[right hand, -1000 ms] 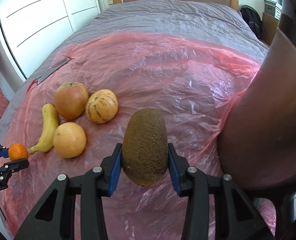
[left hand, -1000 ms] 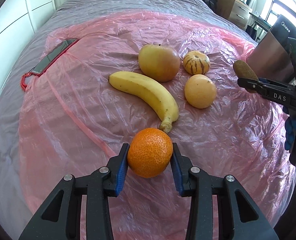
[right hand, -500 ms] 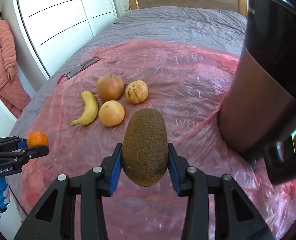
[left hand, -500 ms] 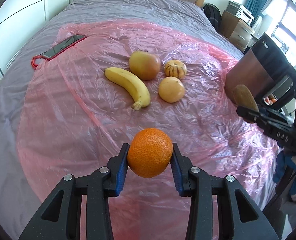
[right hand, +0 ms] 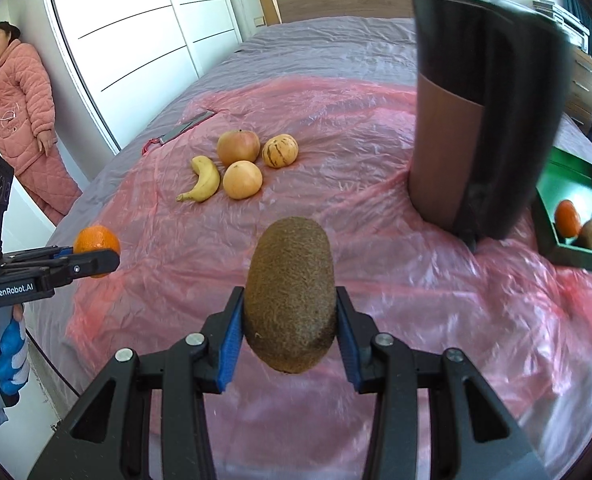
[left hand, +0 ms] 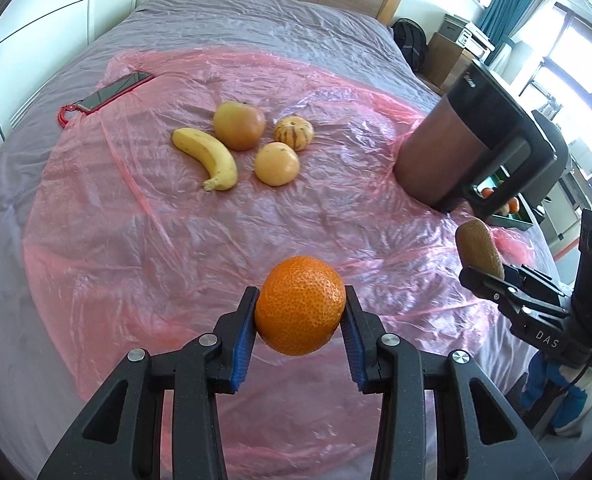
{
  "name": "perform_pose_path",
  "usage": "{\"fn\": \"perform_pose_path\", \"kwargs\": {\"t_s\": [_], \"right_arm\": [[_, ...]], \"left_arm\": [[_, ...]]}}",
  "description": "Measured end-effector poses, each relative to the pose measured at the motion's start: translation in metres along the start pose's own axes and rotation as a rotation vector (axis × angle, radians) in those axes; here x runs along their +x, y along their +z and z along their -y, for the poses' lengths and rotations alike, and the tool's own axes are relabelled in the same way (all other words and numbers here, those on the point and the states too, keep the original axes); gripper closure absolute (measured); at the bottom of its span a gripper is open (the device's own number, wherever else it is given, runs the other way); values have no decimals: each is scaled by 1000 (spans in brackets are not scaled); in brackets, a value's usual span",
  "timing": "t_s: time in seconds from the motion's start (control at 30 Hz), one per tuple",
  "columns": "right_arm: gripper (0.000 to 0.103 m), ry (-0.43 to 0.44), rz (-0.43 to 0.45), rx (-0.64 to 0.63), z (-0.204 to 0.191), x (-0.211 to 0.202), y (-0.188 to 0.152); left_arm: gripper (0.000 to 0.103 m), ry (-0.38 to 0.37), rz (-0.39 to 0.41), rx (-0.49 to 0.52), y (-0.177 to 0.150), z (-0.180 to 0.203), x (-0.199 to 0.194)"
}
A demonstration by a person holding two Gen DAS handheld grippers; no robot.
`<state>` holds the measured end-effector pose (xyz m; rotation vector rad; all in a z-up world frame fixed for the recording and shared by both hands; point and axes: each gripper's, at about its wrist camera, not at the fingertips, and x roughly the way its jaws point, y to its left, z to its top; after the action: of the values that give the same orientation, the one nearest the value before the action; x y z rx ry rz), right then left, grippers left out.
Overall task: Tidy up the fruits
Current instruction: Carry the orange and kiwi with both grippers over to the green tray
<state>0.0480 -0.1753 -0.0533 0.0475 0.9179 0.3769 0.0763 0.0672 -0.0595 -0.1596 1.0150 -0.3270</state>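
Note:
My left gripper (left hand: 299, 312) is shut on an orange mandarin (left hand: 299, 304) and holds it above the near edge of the pink plastic sheet (left hand: 136, 240). My right gripper (right hand: 290, 320) is shut on a brown kiwi (right hand: 290, 292), also held in the air; it shows in the left wrist view (left hand: 479, 254) too. On the sheet lie a banana (left hand: 212, 158), an apple (left hand: 239, 125), a striped small melon (left hand: 294, 132) and a pale yellow orange (left hand: 276, 163). A green tray (right hand: 567, 184) at the right holds several mandarins and kiwis.
A tall brown and black kettle (right hand: 471, 120) stands between the fruit group and the green tray. A phone (left hand: 112, 90) with a red loop lies at the sheet's far left. A person in pink (right hand: 20, 112) stands by the wardrobe at the left.
Both grippers have pulled back and up from the fruit group, each still holding its fruit. The kettle and the green tray have come into the right wrist view.

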Motion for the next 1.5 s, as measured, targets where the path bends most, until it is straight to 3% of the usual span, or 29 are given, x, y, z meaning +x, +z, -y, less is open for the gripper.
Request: {"fn": "perform_pose_path", "kwargs": {"t_s": [0.4, 0.9, 1.2, 1.5], "right_arm": [[51, -41, 64, 67, 45, -60, -38], [51, -185, 212, 253, 160, -148, -55], [51, -263, 267, 355, 234, -170, -55], [51, -326, 288, 408, 306, -166, -41]], "left_arm": [[68, -98, 17, 59, -10, 79, -18], [68, -295, 1, 237, 19, 241, -9], [68, -381, -30, 338, 47, 344, 28], [68, -384, -71, 377, 82, 407, 96]]}}
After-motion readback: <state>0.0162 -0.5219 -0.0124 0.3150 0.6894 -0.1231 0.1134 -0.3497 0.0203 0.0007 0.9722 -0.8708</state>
